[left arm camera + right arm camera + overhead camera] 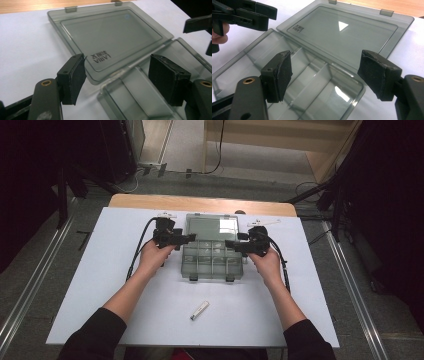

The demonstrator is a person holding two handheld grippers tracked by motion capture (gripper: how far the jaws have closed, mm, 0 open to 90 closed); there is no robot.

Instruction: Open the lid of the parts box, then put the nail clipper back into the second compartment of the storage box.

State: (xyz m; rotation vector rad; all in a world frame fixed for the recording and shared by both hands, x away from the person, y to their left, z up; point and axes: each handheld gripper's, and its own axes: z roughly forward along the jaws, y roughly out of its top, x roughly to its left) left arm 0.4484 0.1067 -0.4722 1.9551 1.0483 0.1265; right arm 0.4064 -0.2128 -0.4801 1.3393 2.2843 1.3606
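Note:
A clear grey plastic organiser box (212, 261) lies open in the middle of the white board, its lid (211, 228) folded flat toward the far side. Dividers split the base (287, 72) into several compartments, which look empty. My left gripper (186, 238) hovers at the box's left edge near the hinge, jaws open with nothing between them; its own view has the lid (110, 37) ahead. My right gripper (231, 244) is at the box's right edge, open too. In the right gripper view the left gripper (249, 15) appears at the upper left.
A small white cylindrical object (199, 310) lies on the white board (100, 285) nearer the person, between the forearms. The board rests on a wooden table (200, 202). Cables trail from both grippers. Dark stands and floor rails flank the table.

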